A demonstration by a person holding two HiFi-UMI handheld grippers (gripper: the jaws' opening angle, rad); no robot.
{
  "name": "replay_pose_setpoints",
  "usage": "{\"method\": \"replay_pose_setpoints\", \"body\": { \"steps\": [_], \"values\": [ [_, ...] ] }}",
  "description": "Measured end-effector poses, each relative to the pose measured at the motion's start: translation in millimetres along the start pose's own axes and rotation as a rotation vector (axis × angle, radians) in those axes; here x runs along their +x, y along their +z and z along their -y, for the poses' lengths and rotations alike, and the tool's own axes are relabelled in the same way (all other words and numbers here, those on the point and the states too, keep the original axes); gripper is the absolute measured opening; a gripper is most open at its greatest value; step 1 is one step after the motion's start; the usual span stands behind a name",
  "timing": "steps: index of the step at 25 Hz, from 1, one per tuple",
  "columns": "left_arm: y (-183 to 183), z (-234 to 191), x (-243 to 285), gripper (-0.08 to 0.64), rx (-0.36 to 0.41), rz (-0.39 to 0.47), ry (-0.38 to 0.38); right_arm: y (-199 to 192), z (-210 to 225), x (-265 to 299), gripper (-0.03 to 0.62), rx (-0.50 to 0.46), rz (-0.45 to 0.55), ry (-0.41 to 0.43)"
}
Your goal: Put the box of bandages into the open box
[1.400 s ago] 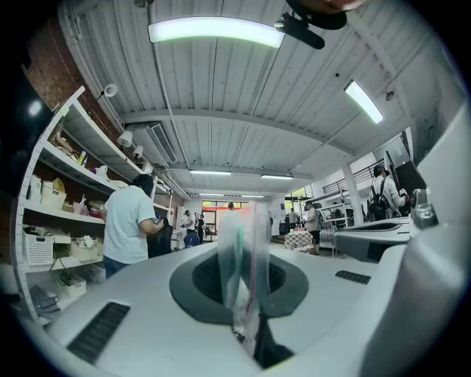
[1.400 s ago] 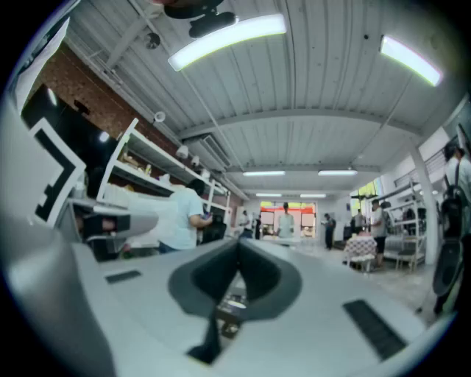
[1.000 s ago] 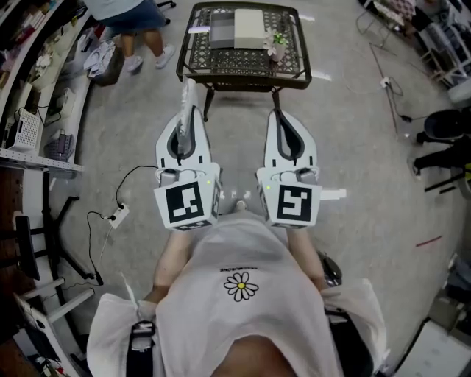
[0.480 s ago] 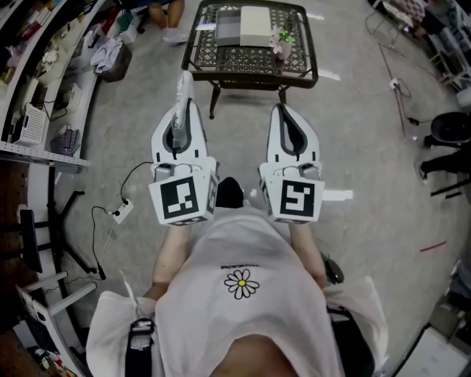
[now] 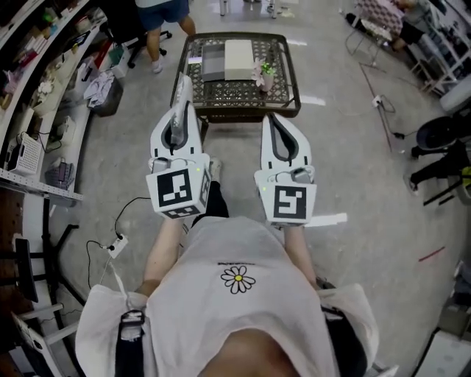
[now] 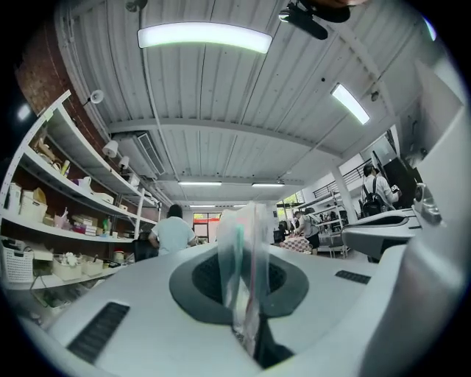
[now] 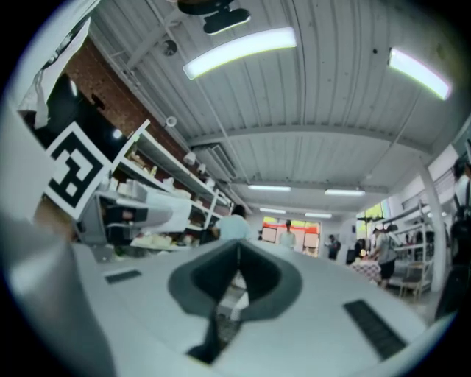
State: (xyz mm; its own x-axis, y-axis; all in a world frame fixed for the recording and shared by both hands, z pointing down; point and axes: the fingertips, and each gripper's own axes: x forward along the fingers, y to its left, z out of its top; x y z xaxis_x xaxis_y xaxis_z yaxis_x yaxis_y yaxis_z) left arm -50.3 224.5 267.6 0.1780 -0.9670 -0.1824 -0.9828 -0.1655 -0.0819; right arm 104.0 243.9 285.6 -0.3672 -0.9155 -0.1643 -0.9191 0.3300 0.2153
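Note:
A dark metal lattice table (image 5: 283, 88) stands ahead in the head view. On it lie a grey open box (image 5: 213, 62) and, touching its right side, a white flat box (image 5: 238, 58). My left gripper (image 5: 182, 109) points at the table, still short of it, shut on a thin clear plastic wrapper (image 5: 185, 87) that sticks out past its tips. In the left gripper view the wrapper (image 6: 243, 269) stands upright between the jaws, showing green and red streaks. My right gripper (image 5: 271, 120) is level beside it, shut, with nothing held (image 7: 234, 289).
A small potted flower (image 5: 263, 73) sits on the table's right part. Shelving (image 5: 29, 96) runs along the left. A power strip with cable (image 5: 118, 246) lies on the floor at left. A person (image 5: 165, 16) stands beyond the table's left corner. Chairs (image 5: 438, 136) stand at right.
The table has slid down the head view and shifted slightly left, as the wearer walks on. Both grippers keep their pose and grip. The person near the far left corner has moved.

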Motion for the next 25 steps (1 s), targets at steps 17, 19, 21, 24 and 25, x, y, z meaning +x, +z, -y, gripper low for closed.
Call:
{"method": "replay_pose_setpoints", "body": {
  "steps": [17, 19, 21, 24, 25],
  "values": [
    [-26, -69, 160, 0.038, 0.015, 0.093, -0.039, -41, 24, 167, 0.032, -0.035, 0.024, -0.074],
    [-33, -82, 194, 0.038, 0.005, 0.096, -0.042, -46, 26, 203, 0.032, -0.039, 0.021, -0.072],
    [-40, -98, 229, 0.038, -0.01, 0.094, -0.045, -50, 25, 242, 0.032, -0.038, 0.018, -0.064],
    [-51, -120, 276, 0.038, -0.024, 0.08, -0.059, -56, 23, 297, 0.031, -0.027, 0.006, -0.051],
    [-55, -127, 291, 0.038, -0.026, 0.075, -0.065, -59, 23, 314, 0.032, -0.028, -0.004, -0.049]
  ]
}}
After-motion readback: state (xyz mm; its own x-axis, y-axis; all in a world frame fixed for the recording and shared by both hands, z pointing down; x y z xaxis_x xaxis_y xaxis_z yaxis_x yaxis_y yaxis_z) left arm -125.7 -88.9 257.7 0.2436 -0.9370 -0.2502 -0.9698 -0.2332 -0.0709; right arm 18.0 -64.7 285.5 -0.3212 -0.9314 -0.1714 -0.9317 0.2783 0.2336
